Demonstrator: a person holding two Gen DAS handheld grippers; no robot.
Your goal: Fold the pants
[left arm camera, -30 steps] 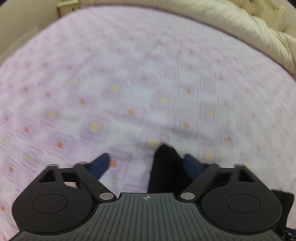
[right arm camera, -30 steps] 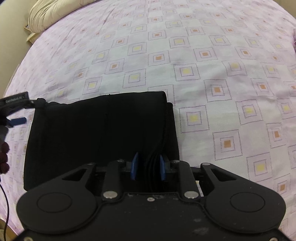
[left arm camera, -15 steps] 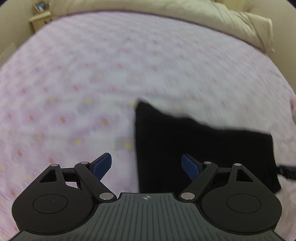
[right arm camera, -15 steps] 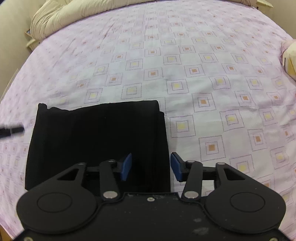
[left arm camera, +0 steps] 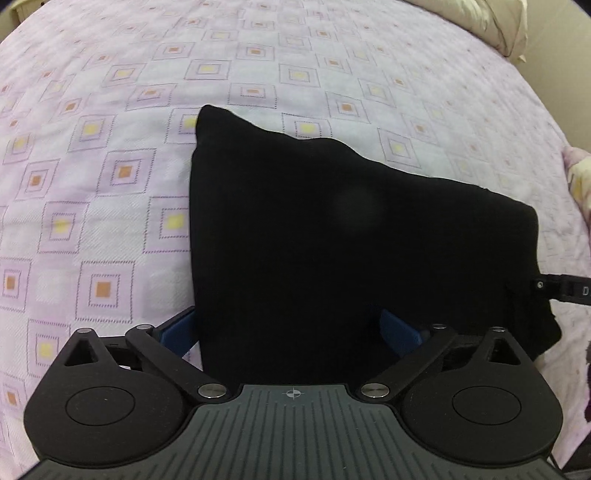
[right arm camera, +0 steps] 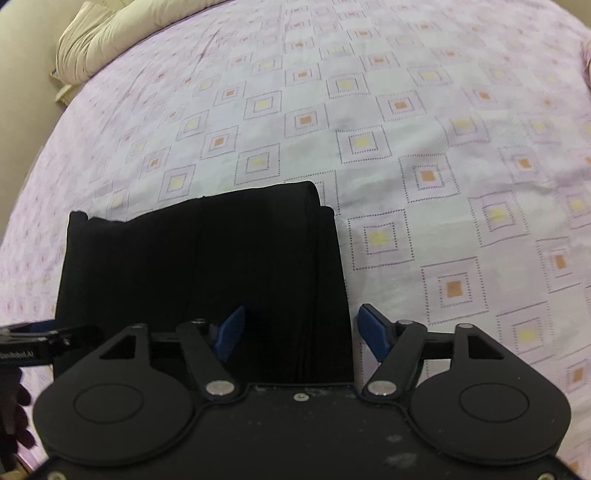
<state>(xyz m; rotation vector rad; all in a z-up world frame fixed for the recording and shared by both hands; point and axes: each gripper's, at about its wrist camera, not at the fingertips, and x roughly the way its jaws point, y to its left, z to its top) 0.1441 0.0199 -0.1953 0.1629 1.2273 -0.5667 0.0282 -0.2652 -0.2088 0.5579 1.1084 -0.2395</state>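
The black pants (left arm camera: 332,236) lie folded into a thick rectangle on the bed; they also show in the right wrist view (right arm camera: 207,266), with stacked fold layers along their right edge. My left gripper (left arm camera: 290,334) is open and empty, its blue fingers either side of the pants' near left corner. My right gripper (right arm camera: 304,332) is open and empty, its blue fingers straddling the pants' near right edge. The right gripper's tip (left arm camera: 561,291) shows at the right in the left wrist view. The left gripper's tip (right arm camera: 37,341) shows at the left in the right wrist view.
The bed sheet (right arm camera: 443,155) is lilac and white with yellow and orange squares. A cream duvet lies bunched at the head of the bed (right arm camera: 110,40) and shows in the left wrist view (left arm camera: 491,22). A beige wall edge (left arm camera: 561,66) bounds the right side.
My right gripper has opened and let go of the pants' right edge. My left gripper has let go of the black fabric and pulled back, bringing the whole folded pants into view.
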